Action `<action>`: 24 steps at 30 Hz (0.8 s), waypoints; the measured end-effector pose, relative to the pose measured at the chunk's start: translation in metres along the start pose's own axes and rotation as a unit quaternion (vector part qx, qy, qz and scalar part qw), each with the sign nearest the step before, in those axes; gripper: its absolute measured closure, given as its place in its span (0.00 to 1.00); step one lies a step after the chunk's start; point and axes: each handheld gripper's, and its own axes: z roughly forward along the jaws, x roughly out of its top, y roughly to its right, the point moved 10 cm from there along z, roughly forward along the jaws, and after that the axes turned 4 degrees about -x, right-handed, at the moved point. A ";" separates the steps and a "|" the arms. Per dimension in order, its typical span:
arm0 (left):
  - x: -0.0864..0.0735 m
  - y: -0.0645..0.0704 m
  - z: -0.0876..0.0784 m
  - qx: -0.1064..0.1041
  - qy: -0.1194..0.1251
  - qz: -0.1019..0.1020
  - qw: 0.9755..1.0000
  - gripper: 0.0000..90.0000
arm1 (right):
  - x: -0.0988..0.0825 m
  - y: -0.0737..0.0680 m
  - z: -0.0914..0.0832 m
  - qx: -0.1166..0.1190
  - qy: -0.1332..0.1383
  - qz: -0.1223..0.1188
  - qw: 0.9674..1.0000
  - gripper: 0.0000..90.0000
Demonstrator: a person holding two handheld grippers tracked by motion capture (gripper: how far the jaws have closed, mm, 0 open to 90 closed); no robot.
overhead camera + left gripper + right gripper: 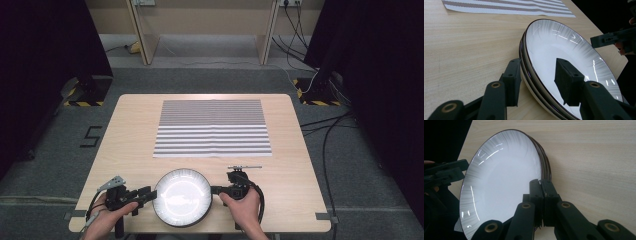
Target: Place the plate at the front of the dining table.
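Note:
A stack of white plates with dark rims lies at the table's front edge, its ribbed face shining in the left gripper view and the right gripper view. My left gripper straddles the stack's left rim. One pad sits against the outside of the rims, the other stands over the white face, and white shows between that pad and the rim. My right gripper is shut on the right rim, its pads almost together. Each gripper appears across the plate in the other's view.
A grey-and-white striped placemat lies flat on the far half of the wooden table, with its near edge also in the left gripper view. Bare wood lies between mat and plates. Cables and dark stands surround the table on the floor.

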 end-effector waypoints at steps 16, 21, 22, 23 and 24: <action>-0.001 -0.003 -0.002 0.002 0.000 0.005 1.000 0.69 | -0.007 -0.010 0.021 0.009 -0.013 0.016 1.000 0.93; -0.001 -0.002 -0.001 -0.001 0.000 0.011 1.000 0.73 | -0.005 -0.007 0.021 0.026 -0.007 0.037 0.999 0.93; 0.000 -0.002 -0.002 0.001 0.001 0.013 1.000 0.73 | -0.005 -0.007 0.021 0.028 -0.007 0.038 0.999 0.93; 0.000 -0.002 -0.002 0.003 0.003 0.014 1.000 0.74 | -0.006 -0.008 0.021 0.031 -0.011 0.042 0.999 0.90; 0.000 -0.002 -0.002 0.003 0.003 0.014 1.000 0.75 | -0.006 -0.008 0.021 0.031 -0.011 0.042 0.999 0.90</action>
